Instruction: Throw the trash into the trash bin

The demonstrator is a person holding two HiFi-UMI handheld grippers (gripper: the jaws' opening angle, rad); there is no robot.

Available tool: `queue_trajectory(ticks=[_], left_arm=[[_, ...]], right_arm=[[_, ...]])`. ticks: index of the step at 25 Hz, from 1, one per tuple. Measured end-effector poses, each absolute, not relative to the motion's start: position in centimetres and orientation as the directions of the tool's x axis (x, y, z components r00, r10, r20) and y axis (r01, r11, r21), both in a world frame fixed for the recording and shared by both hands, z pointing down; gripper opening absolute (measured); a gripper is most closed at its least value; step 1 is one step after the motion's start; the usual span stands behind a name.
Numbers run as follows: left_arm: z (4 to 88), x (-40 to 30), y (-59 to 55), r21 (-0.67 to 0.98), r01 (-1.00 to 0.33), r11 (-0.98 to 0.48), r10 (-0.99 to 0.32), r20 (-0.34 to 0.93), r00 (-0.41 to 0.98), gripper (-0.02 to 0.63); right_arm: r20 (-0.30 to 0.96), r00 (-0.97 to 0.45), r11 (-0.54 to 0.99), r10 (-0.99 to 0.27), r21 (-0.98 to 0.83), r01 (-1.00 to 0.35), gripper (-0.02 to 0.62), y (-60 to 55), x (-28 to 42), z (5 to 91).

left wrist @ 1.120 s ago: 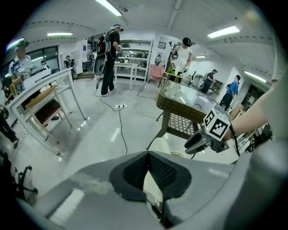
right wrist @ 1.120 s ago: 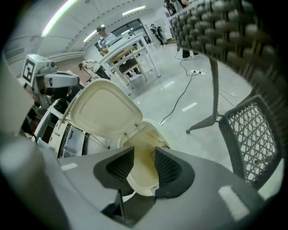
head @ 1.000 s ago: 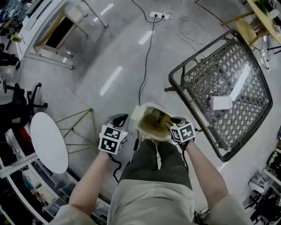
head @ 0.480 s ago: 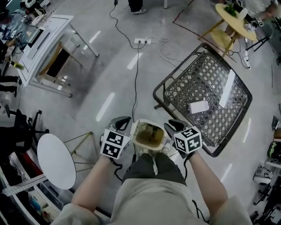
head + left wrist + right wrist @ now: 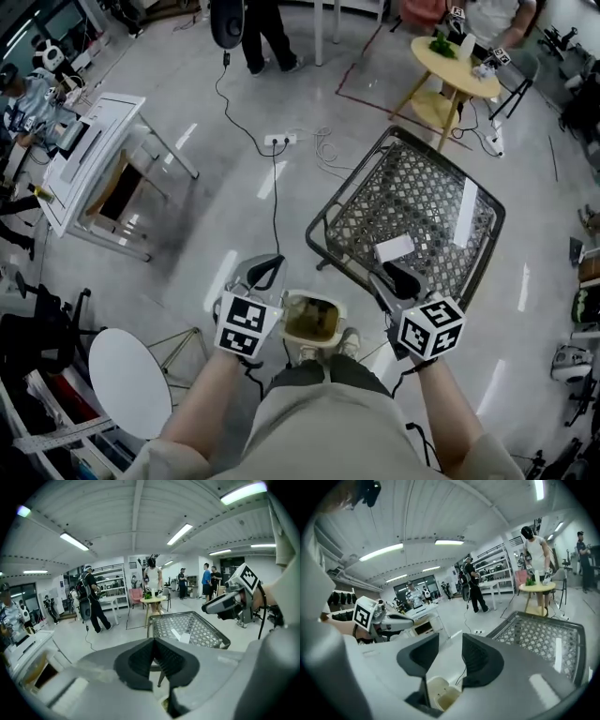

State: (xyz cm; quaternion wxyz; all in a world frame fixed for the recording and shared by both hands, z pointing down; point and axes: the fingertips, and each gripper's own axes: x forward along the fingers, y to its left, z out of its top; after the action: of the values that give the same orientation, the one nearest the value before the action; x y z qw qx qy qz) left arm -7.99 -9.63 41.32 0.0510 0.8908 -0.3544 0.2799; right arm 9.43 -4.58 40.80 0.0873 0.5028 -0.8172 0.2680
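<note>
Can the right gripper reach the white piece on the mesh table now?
Probably yes: right gripper, jaws just opened and empty, hangs near the white piece on the mesh table; nothing between.

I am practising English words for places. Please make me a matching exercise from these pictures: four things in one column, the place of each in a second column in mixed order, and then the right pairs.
Things
1. trash bin
2. white flat item
3. power strip
4. green plant

Places
A. on the yellow round table
B. on the floor, at the person's feet
C. on the dark mesh table
D. on the floor beyond the mesh table's left corner, with cables plugged in

Right pairs: 1-B, 2-C, 3-D, 4-A
</note>
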Motion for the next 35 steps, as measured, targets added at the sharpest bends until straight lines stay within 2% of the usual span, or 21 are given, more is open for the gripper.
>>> queue_trajectory(ticks=[7,11,15,22,29,35], left_arm=[[33.2,-5.0,-10.3,-0.096,-0.662,-0.743,-0.642,0.379,0.666,0.002],[28.1,-3.9,-10.5,-0.199,-0.646,-0.737,-0.674,0.289,0.68,0.002],[24.6,-2.7,-10.6,-0.229,-0.635,-0.738,-0.675,0.233,0.7,0.002],[21.8,-1.7,-10.2,-0.208,-0.669,-0.713,-0.7,0.154,0.698,0.002],[21.9,-0.9,-10.6,-0.199,-0.672,-0.713,-0.701,0.162,0.695,0.002],[23.2,0.5,-11.4,-0.183,-0.658,-0.73,-0.683,0.19,0.705,0.002]], right_arm=[[0.216,-0.356,0.279,-0.909,-0.321,-0.905,0.21,-3.4,13.8,30.4],[0.109,-0.273,0.231,-0.956,-0.297,-0.926,0.224,-2.1,16.4,24.8],[0.027,-0.228,0.21,-0.973,-0.299,-0.931,0.231,-1.1,18.3,20.8],[-0.008,-0.167,0.162,-0.986,-0.297,-0.941,0.254,-0.2,20.8,19.0],[0.004,-0.136,0.13,-0.991,-0.254,-0.958,0.265,-0.7,21.8,18.7],[0.061,-0.038,0.018,-0.997,-0.299,-0.954,0.285,-3.3,24.1,21.5]])
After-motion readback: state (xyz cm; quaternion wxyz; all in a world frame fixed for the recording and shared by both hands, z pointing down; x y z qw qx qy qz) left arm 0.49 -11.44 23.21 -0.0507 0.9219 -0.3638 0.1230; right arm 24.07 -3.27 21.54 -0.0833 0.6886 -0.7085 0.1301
